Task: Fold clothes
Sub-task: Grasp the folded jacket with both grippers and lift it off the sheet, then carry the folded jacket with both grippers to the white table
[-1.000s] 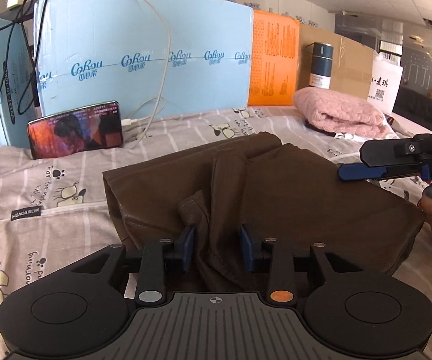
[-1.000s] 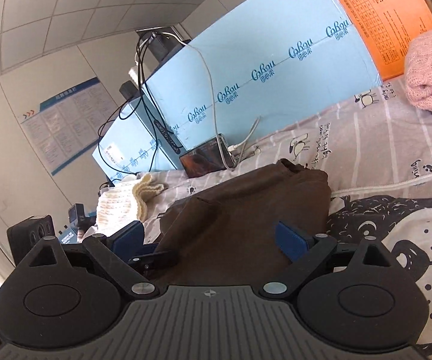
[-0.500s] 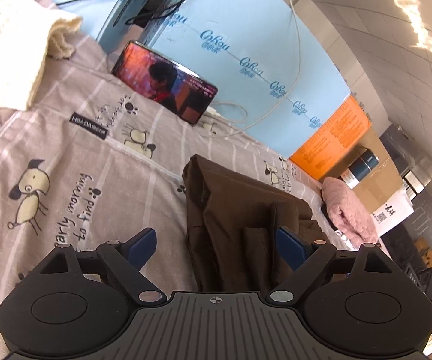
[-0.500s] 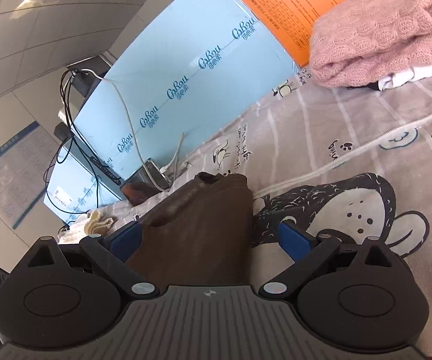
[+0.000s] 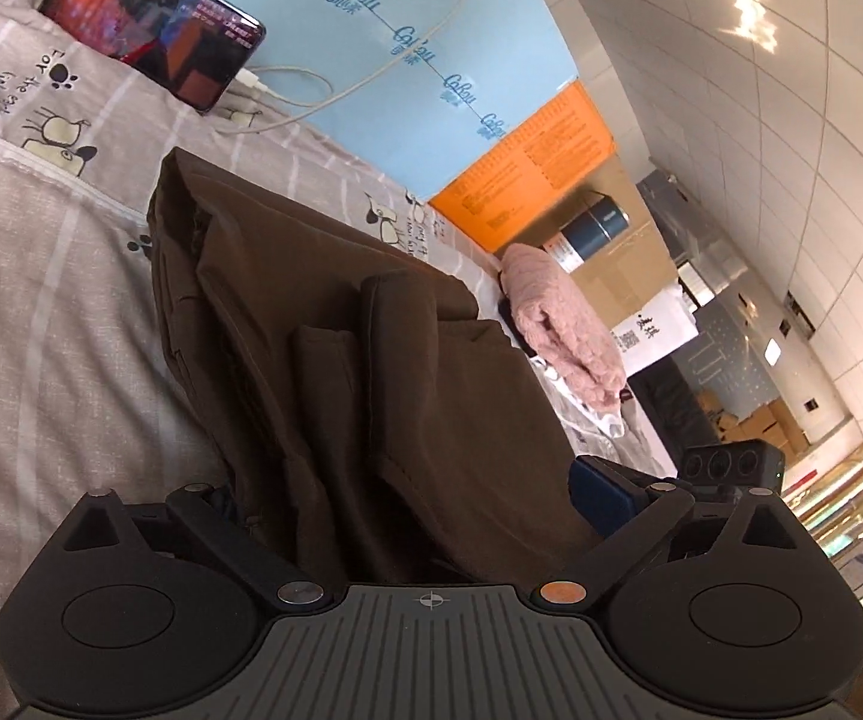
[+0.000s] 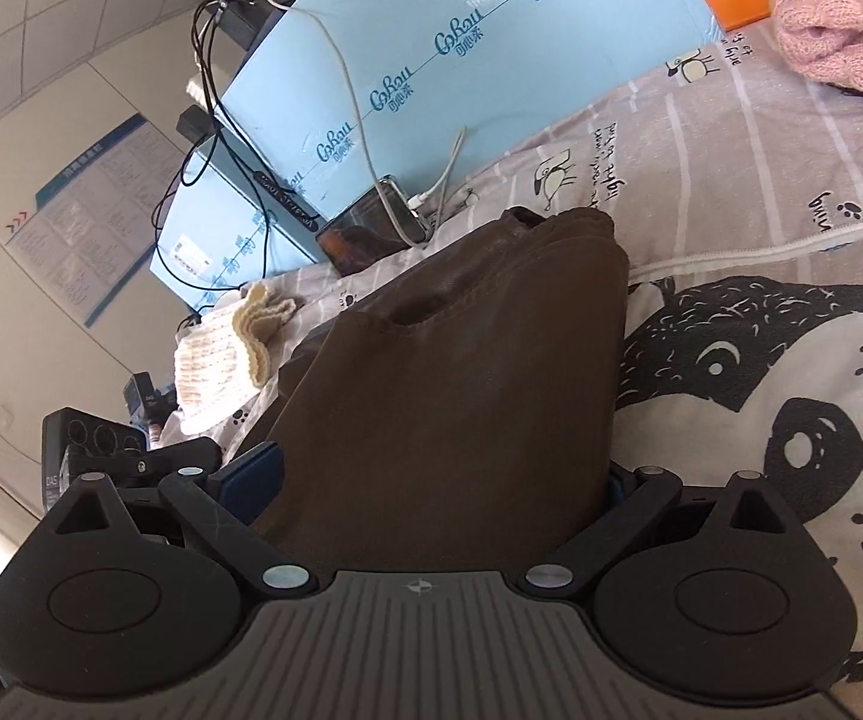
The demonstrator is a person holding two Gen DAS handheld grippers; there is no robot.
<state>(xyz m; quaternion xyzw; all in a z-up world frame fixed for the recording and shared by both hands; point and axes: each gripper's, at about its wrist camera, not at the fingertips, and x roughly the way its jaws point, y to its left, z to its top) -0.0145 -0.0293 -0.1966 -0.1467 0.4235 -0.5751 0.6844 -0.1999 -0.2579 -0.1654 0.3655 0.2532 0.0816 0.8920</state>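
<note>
Since a second ago the brown garment (image 5: 335, 360) has slipped out of the left gripper (image 5: 407, 504), whose jaws were pinching a fold and are now opening wide, the near end of the bundle loose between them. It lies folded on the cartoon-dog bedsheet (image 5: 41, 312), near the phone (image 5: 155, 54). The right gripper (image 6: 431, 480), jaws spread and unclenched, straddles the other end, likely so both can square or lift the bundle.
</note>
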